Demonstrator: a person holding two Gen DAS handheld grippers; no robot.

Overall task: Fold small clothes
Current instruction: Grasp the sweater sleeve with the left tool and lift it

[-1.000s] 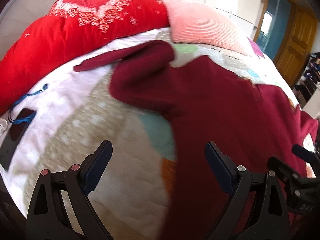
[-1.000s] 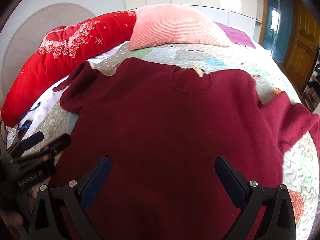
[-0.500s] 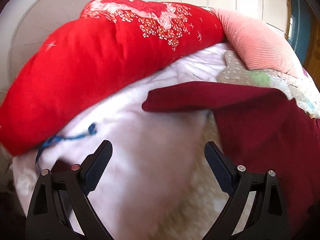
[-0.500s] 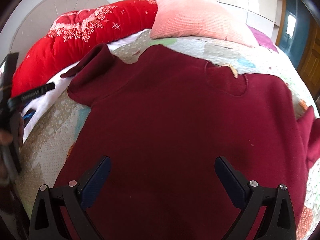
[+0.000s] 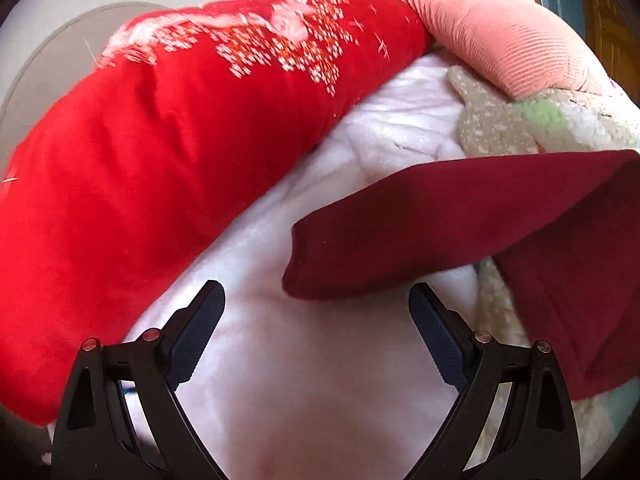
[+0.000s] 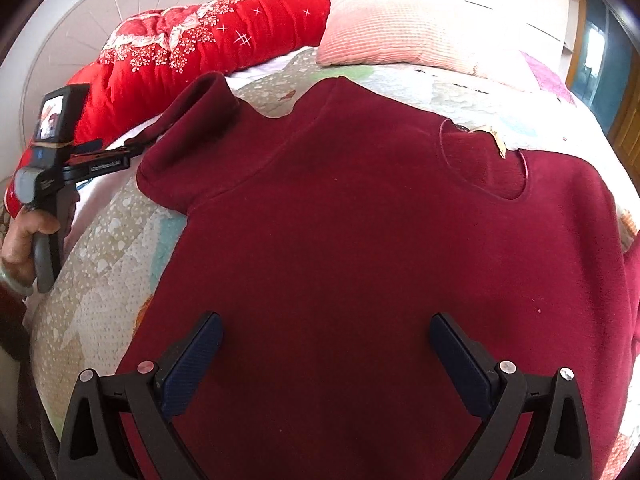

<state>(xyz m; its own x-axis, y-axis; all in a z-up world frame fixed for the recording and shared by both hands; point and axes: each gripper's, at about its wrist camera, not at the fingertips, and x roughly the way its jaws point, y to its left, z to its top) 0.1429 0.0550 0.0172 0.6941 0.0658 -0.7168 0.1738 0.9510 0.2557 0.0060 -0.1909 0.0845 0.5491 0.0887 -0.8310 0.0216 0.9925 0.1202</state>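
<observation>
In the left wrist view the maroon sweater's sleeve cuff [image 5: 304,268] lies centre frame, just ahead of the wide-open, empty left gripper [image 5: 316,312], its long axis running toward the right edge. The right gripper [image 6: 326,342], also open and empty, hovers over the sweater's body [image 6: 360,240].

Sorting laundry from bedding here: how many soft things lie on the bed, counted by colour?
Maroon: 1, the sweater
Bright red: 1, the quilt
Pink: 1, the pillow
Patchwork: 1, the bedspread
White: 1, the sheet
Total: 5

The sweater [image 6: 360,240] runs off the right wrist view's bottom and right edges, hiding its hem and right sleeve. The red quilt's [image 5: 140,168] pattern is blurred.
</observation>
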